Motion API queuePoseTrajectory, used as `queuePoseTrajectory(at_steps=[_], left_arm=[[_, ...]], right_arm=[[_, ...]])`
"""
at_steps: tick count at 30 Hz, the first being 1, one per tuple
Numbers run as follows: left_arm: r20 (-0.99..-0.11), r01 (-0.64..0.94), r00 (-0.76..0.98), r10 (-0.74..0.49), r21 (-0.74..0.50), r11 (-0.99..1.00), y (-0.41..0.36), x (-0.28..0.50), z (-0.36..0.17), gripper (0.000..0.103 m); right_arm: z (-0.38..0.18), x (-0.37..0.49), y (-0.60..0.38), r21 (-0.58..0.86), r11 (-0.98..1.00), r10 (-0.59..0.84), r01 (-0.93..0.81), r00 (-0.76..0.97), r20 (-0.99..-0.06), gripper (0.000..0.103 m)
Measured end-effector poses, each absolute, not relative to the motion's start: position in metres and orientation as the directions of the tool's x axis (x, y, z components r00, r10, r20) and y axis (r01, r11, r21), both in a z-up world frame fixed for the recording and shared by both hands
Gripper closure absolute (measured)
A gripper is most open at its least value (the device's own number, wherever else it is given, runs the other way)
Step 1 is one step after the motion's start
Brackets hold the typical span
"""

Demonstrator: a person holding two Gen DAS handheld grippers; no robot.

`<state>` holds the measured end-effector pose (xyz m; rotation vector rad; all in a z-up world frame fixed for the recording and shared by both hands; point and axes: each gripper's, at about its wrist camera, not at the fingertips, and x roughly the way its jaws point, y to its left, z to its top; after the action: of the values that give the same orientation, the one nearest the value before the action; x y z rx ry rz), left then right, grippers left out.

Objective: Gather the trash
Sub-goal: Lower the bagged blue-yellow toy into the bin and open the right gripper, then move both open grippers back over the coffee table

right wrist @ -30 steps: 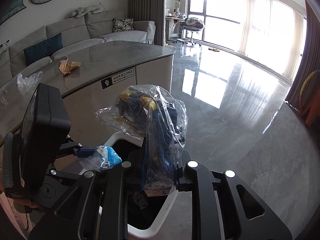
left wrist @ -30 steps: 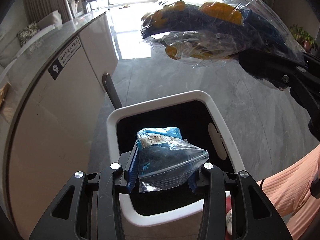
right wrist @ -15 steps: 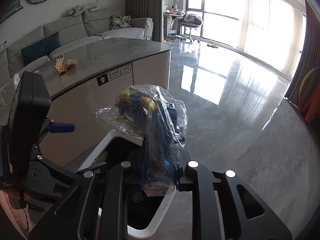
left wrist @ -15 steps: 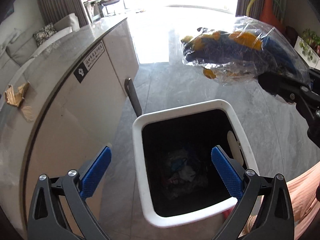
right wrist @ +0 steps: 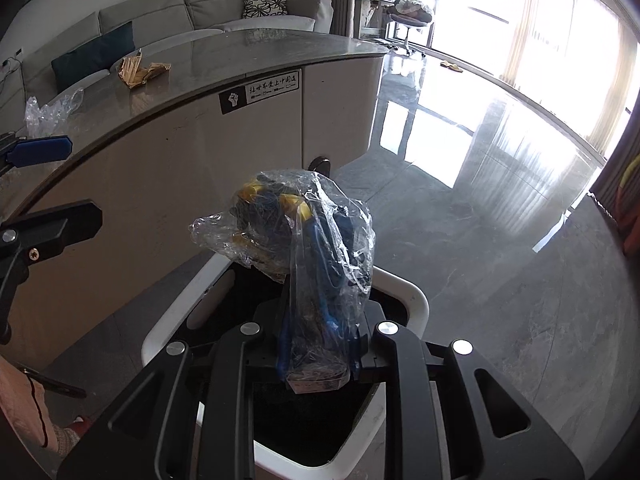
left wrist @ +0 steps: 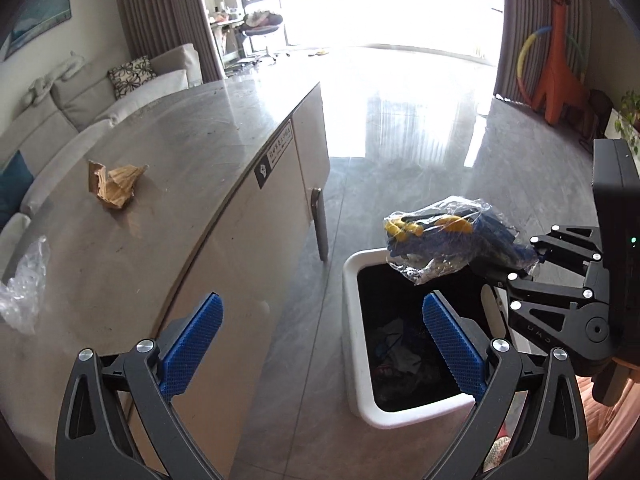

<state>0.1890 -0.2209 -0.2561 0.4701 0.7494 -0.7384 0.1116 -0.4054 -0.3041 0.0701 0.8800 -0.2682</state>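
Observation:
My right gripper [right wrist: 318,344] is shut on a clear plastic bag [right wrist: 296,232] stuffed with blue and yellow scraps. It holds the bag just above the white trash bin [right wrist: 412,296]. From the left wrist view the same bag [left wrist: 448,244] hangs over the far rim of the bin [left wrist: 354,320], which has crumpled trash at its bottom. My left gripper [left wrist: 320,304] stands wide open and empty, between the counter edge and the bin. On the grey counter [left wrist: 180,152] lie a crumpled brown paper [left wrist: 114,186] and a clear plastic wrap [left wrist: 24,292].
The counter's curved cream front [left wrist: 256,240] stands close left of the bin, with a dark leg [left wrist: 320,220] beside it. A sofa [right wrist: 240,4] runs behind the counter. Glossy grey floor [right wrist: 500,220] spreads to the right. An orange giraffe toy [left wrist: 560,60] stands far back.
My left gripper let go of a zip bag with blue contents, which dropped into the bin. It then opened wide, rose and swung toward the counter. The right gripper lowered its bag toward the bin.

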Motion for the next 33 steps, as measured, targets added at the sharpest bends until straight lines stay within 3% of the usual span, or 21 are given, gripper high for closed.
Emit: queuePoseTrajectory(at_steps=[6, 9, 11, 13, 19, 33], left_arm=[[-0.74, 0.736, 0.512, -0.435, 0.116, 0.667, -0.211, 0.192, -0.247, 0.004], [-0.732, 0.731, 0.523, -0.436, 0.123, 0.671, -0.206, 0.191, -0.244, 0.004], [-0.732, 0.73, 0.524, -0.436, 0.122, 0.672, -0.204, 0.192, -0.244, 0.004], [-0.731, 0.727, 0.526, -0.435, 0.121, 0.676, -0.202, 0.192, -0.243, 0.004], [-0.723, 0.721, 0.535, -0.437, 0.121, 0.682, -0.197, 0.19, -0.24, 0.004], [-0.682, 0.618, 0.615, -0.396, 0.106, 0.779, -0.148, 0.212, -0.221, 0.004]], right_arm=[[-0.32, 0.117, -0.404, -0.069, 0.966, -0.2, 0.248, 0.558, -0.806, 0.075], [-0.319, 0.117, -0.405, -0.064, 0.963, -0.203, 0.26, 0.555, -0.807, 0.049], [-0.316, 0.115, -0.405, -0.068, 0.961, -0.214, 0.268, 0.564, -0.798, 0.021], [-0.314, 0.114, -0.403, -0.092, 0.956, -0.244, 0.279, 0.578, -0.779, 0.008], [-0.302, 0.117, -0.391, -0.16, 0.948, -0.302, 0.276, 0.616, -0.727, 0.005], [-0.244, 0.133, -0.345, -0.118, 0.971, -0.237, 0.207, 0.782, -0.577, 0.005]])
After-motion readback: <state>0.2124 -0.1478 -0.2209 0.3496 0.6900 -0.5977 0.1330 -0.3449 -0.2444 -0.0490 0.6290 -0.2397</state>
